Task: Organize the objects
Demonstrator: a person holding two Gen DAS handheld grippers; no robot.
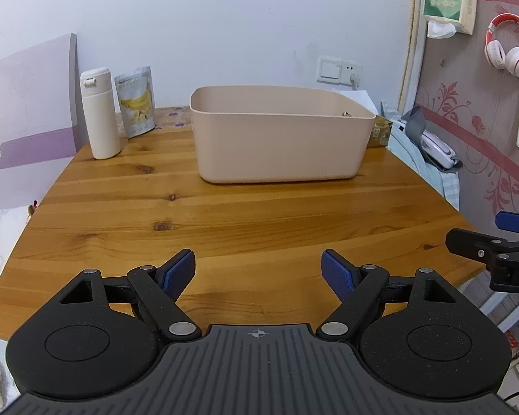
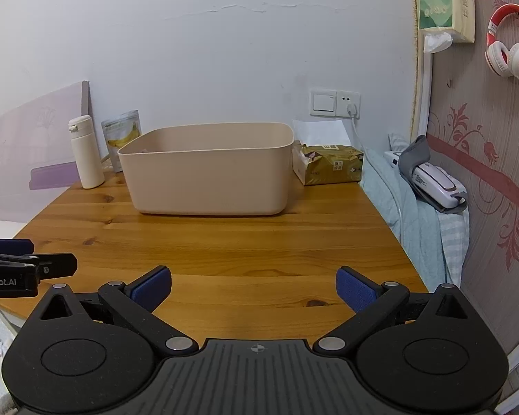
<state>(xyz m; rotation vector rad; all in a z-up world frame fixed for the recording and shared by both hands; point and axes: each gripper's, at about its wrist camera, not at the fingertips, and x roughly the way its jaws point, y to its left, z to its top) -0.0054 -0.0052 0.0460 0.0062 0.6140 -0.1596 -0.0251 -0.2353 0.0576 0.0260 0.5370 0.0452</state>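
Note:
A beige plastic bin stands at the back of the wooden table; it also shows in the right wrist view. A white bottle and a banana chip pouch stand to the bin's left. A gold tissue pack lies to its right. My left gripper is open and empty above the table's near edge. My right gripper is open and empty, beside the left one. A small gold item peeks over the bin's rim.
A wall with a socket is behind the table. A bed with blue bedding and a white device lies to the right. Headphones hang on the right wall. A purple board leans at the left.

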